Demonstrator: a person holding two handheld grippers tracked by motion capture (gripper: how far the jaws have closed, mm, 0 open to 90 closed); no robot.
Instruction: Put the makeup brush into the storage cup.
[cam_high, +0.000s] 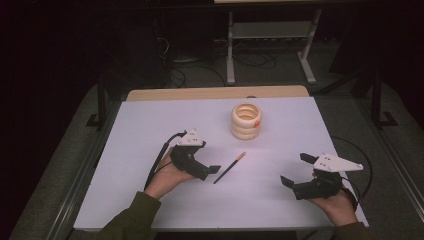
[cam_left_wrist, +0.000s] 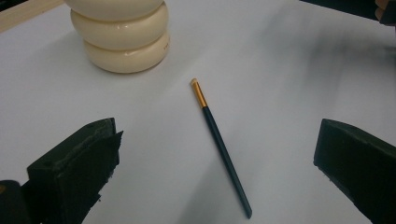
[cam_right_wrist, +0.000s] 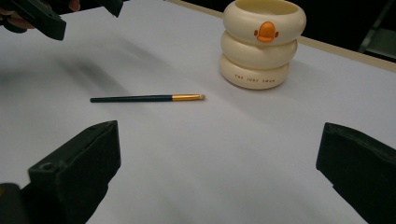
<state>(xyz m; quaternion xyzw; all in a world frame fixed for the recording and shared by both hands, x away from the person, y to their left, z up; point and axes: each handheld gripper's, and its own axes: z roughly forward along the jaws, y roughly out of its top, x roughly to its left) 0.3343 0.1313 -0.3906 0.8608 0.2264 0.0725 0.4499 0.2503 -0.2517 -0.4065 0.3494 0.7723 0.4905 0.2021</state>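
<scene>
Slim dark brush (cam_high: 229, 168) with gold ferrule and pale tip, lying flat near the tabletop's (cam_high: 150, 130) middle, tip angled toward the far right corner. Cream holder (cam_high: 245, 121) of 3 stacked rings, orange mark on top ring, upright nearer the far edge.

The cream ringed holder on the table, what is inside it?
The cream ringed holder looks empty near its open top, as the high view shows. Its bottom is hidden by its own wall.
</scene>
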